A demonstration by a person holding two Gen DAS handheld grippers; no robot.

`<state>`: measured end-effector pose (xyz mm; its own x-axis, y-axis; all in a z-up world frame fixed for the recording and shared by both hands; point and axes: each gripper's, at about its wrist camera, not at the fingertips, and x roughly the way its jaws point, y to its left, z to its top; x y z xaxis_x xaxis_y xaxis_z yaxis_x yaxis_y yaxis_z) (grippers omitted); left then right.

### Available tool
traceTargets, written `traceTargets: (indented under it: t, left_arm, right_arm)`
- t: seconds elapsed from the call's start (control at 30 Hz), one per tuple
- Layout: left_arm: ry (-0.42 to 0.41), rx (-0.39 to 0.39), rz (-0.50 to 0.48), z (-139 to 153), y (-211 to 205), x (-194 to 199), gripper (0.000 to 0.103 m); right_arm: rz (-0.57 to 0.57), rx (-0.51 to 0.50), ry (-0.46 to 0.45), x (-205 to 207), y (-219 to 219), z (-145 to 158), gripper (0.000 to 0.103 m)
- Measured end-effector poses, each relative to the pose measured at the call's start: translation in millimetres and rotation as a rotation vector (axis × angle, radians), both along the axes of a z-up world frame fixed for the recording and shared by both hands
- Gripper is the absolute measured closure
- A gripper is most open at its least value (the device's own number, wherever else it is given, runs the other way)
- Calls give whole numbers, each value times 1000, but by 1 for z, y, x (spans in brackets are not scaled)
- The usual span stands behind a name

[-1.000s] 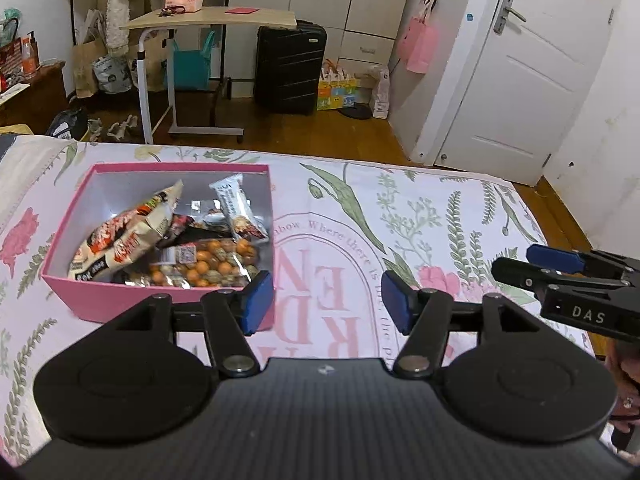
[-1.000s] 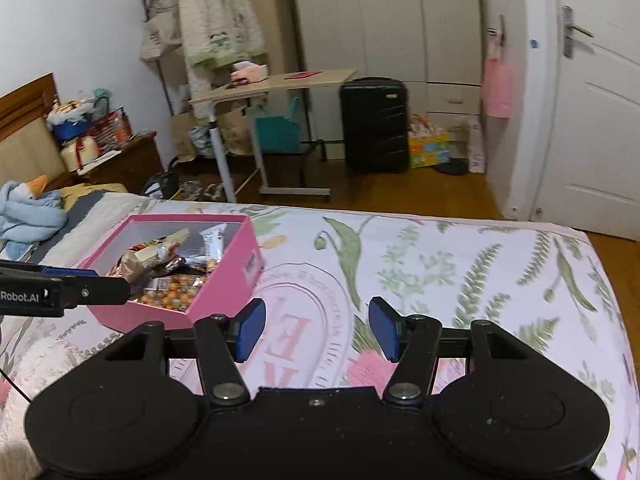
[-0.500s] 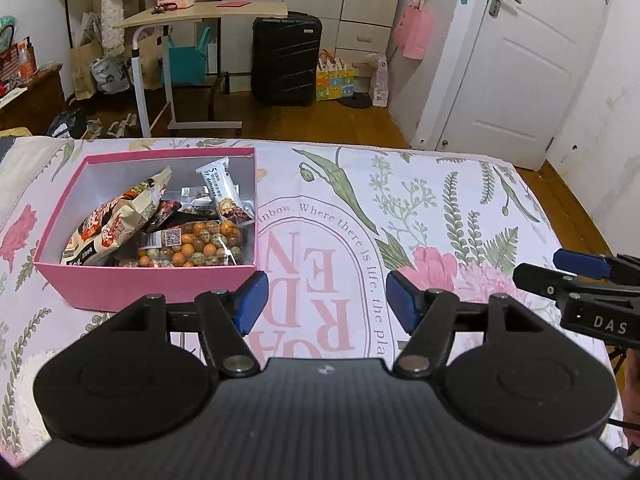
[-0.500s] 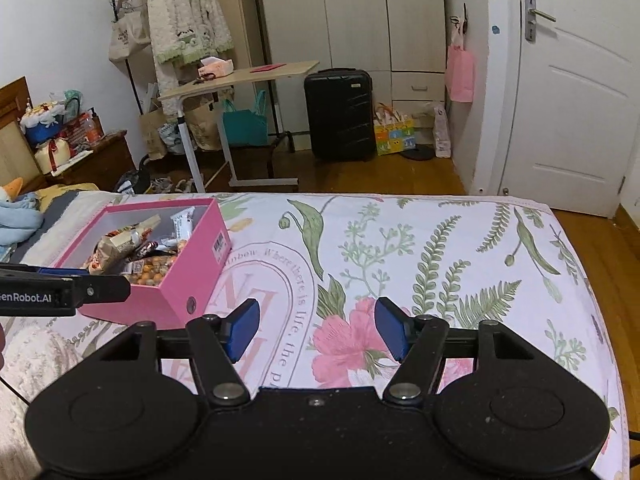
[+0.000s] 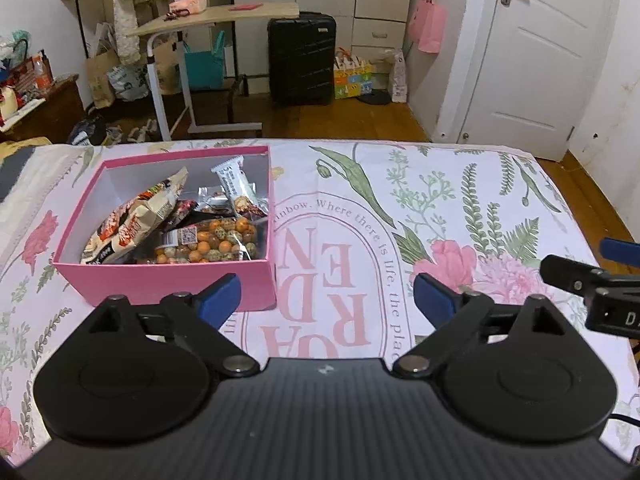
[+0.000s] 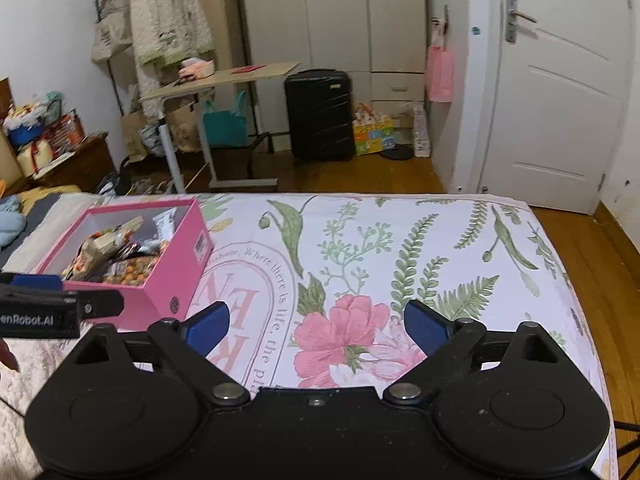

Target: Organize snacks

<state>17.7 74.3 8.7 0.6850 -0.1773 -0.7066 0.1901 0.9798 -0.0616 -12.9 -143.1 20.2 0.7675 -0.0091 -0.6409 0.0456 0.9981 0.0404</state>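
A pink box sits on the floral bedsheet at the left; it also shows in the right wrist view. It holds several snack packets, among them a beige bag, a clear bag of orange nuts and a white bar. My left gripper is open and empty, just in front of the box's right corner. My right gripper is open and empty over the pink flower print, to the right of the box.
The floral sheet covers the bed up to its far edge. Beyond it are wood floor, a rolling desk, a black suitcase and a white door. Each gripper shows at the other view's side edge.
Both grippers have drawn back and up from the box, so more of the sheet shows. Both pairs of jaws stand wider apart now. The box and snacks have not moved.
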Motion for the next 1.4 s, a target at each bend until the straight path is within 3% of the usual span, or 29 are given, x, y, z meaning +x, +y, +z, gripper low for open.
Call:
traceTargets:
  t: [0.5, 1.4]
  left_arm:
    - [35, 37, 49, -11, 1, 1, 6]
    - [18, 49, 36, -8, -4, -5, 6]
  right_arm:
    - [-33, -48, 3, -3, 2, -3, 5]
    - [-81, -70, 43, -7, 1, -7, 5]
